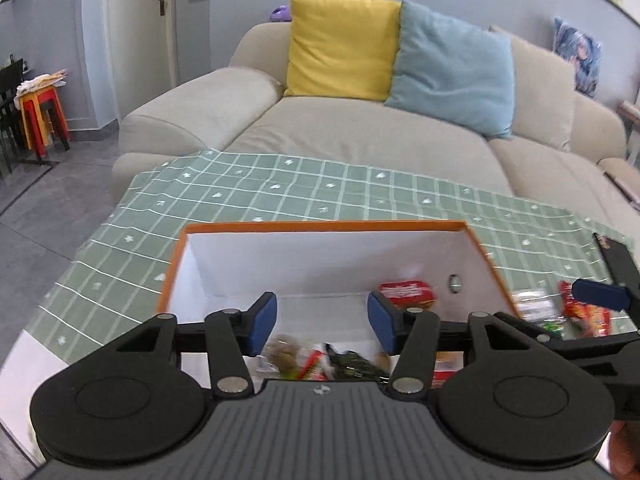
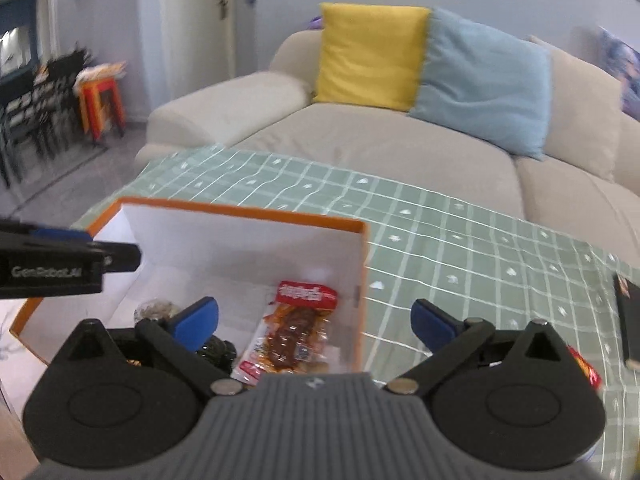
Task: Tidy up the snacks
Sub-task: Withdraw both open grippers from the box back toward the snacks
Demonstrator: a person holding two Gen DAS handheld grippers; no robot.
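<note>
An orange-rimmed white box [image 1: 320, 225] stands on the green checked cloth; it also shows in the right wrist view [image 2: 240, 212]. Inside lie a red meat-snack packet [image 2: 296, 328], a round wrapped snack [image 2: 154, 308] and a dark packet [image 1: 352, 364]. My left gripper [image 1: 322, 322] is open and empty over the box's near side. My right gripper [image 2: 316, 320] is open and empty, straddling the box's right wall. Loose red and clear snack packets [image 1: 576, 312] lie on the cloth right of the box, near the right gripper's finger [image 1: 600, 294].
A dark flat object [image 2: 628, 316] lies at the cloth's right edge. A beige sofa [image 1: 360, 136] with yellow and blue cushions stands behind the table. Red and orange stools [image 1: 40, 116] and dark chairs are at the far left.
</note>
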